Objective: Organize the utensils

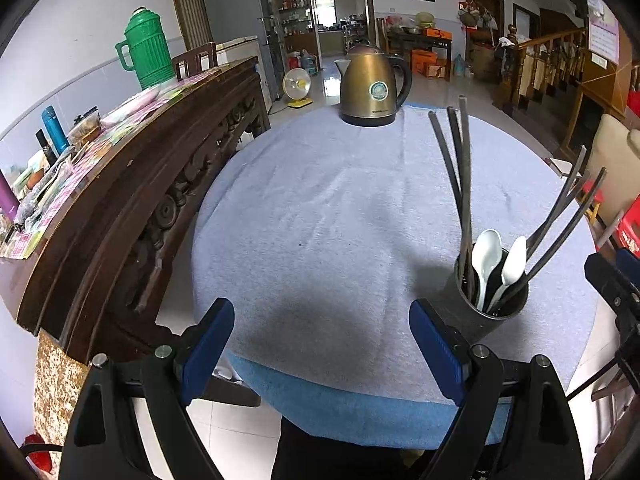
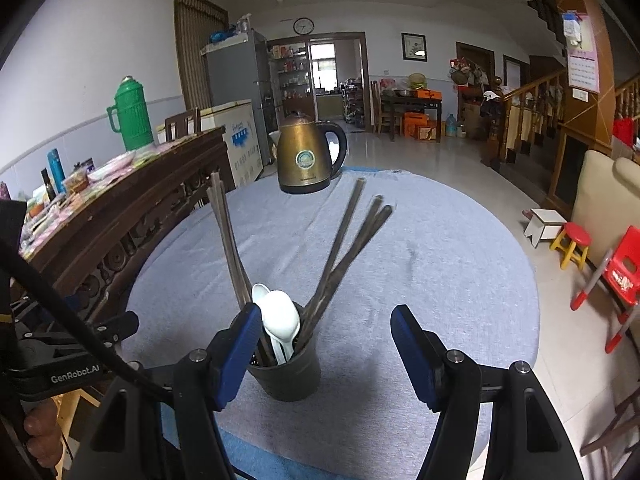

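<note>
A dark utensil cup (image 1: 494, 300) stands on the blue-grey cloth of the round table (image 1: 320, 208), near its front right. It holds several dark chopsticks (image 1: 460, 168) and two white spoons (image 1: 486, 258). My left gripper (image 1: 322, 332) is open and empty, just left of the cup. In the right wrist view the cup (image 2: 290, 376) with chopsticks (image 2: 344, 240) and spoons (image 2: 280, 314) sits beside my left fingertip. My right gripper (image 2: 324, 340) is open and empty, above the cloth just right of the cup.
A brass electric kettle (image 1: 374, 86) stands at the table's far edge. A carved wooden sideboard (image 1: 132, 184) with a green thermos (image 1: 144, 50) and clutter runs along the left. A sofa, a red stool (image 2: 572, 244) and a red chair (image 2: 620, 276) stand on the right.
</note>
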The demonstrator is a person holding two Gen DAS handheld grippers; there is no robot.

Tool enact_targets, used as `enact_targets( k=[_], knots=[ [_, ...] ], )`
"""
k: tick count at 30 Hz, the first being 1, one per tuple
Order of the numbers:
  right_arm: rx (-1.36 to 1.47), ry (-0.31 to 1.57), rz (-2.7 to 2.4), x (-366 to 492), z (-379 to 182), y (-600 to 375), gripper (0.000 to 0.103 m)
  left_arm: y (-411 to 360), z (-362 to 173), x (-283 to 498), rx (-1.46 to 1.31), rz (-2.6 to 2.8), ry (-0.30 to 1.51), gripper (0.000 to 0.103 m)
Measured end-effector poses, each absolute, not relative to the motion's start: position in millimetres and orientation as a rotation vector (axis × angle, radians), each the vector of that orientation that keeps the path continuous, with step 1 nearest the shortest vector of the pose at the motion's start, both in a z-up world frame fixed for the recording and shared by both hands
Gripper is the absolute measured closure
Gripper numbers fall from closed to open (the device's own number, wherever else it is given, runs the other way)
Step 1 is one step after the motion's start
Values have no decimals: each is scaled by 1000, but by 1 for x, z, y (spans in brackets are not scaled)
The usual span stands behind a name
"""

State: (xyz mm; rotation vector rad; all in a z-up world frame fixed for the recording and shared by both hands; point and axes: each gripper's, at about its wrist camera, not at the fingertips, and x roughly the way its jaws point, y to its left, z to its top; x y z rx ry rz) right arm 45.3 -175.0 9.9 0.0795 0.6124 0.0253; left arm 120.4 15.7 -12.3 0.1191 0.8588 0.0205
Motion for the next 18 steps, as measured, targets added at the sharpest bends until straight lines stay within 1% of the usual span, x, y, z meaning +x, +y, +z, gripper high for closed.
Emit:
enact_targets(
  k=[8, 18],
  knots=[
    [33, 677, -6, 60, -2, -160, 32, 26, -16, 131, 116, 8, 850, 14],
    [15, 670, -23, 61, 0, -153, 32, 31, -19, 139, 119, -8, 854, 14]
  ],
)
